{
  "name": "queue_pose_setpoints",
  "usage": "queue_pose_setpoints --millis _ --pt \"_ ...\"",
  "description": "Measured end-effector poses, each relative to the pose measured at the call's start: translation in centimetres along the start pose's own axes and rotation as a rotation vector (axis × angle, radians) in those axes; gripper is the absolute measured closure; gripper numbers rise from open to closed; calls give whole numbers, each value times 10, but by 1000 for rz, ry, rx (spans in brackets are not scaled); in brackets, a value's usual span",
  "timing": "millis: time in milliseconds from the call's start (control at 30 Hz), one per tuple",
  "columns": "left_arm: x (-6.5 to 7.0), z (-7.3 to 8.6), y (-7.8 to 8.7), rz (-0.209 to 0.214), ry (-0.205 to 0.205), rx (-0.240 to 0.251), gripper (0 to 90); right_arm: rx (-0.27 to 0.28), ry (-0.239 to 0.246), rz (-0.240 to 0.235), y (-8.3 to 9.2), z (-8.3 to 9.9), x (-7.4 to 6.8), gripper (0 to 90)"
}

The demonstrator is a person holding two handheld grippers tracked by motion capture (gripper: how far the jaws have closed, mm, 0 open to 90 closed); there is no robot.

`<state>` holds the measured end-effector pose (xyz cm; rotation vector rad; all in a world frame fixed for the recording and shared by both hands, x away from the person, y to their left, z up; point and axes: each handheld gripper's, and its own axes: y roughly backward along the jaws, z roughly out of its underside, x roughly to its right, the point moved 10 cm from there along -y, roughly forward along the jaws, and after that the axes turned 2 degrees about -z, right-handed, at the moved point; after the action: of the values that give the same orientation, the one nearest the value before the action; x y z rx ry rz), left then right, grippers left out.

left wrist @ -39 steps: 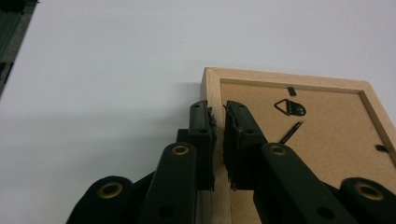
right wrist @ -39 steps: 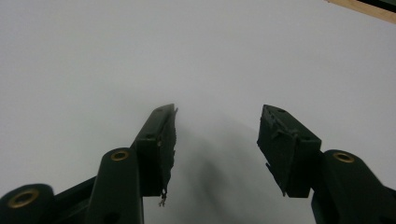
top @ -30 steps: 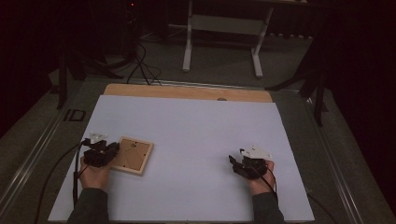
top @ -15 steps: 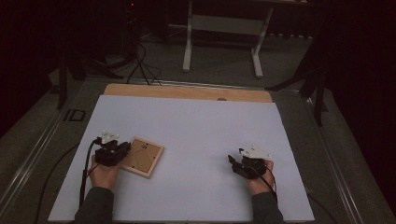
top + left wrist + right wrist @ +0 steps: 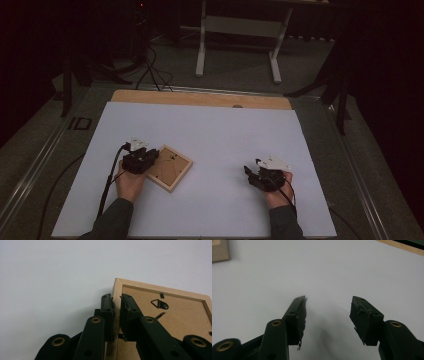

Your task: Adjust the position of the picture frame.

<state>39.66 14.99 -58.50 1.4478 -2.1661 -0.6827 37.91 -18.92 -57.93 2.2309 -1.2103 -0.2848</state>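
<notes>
The left hand-held gripper (image 5: 116, 311) is clamped on one thin rail of the picture frame (image 5: 170, 167) (lying face-down at the left of the white surface (image 5: 225, 130)), so the frame may pivot or slip loose, while the right hand-held gripper (image 5: 328, 315) rests open and empty.

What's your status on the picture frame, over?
Left gripper clamped on the picture frame's wooden edge, frame lying back-side up. Right gripper open, nothing between its jaws. White table ahead unobstructed.
</notes>
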Motion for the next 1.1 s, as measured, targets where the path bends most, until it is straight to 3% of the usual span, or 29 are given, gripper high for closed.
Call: queue_pose_setpoints --millis 133,200,433,700,1100 --pt "12 -1 -4 44 -14 10 809 2 0 -2 0 0 -1 460" --pt "13 -1 -4 53 0 14 805 2 2 -3 0 -1 -1 460" --pt "1 -6 11 70 82 58 737 6 3 -6 0 -1 -2 461" --pt "-10 3 30 68 91 45 714 8 4 -6 0 -2 -1 462" --pt "-11 19 54 68 47 36 888 12 4 -10 1 -2 -2 462"
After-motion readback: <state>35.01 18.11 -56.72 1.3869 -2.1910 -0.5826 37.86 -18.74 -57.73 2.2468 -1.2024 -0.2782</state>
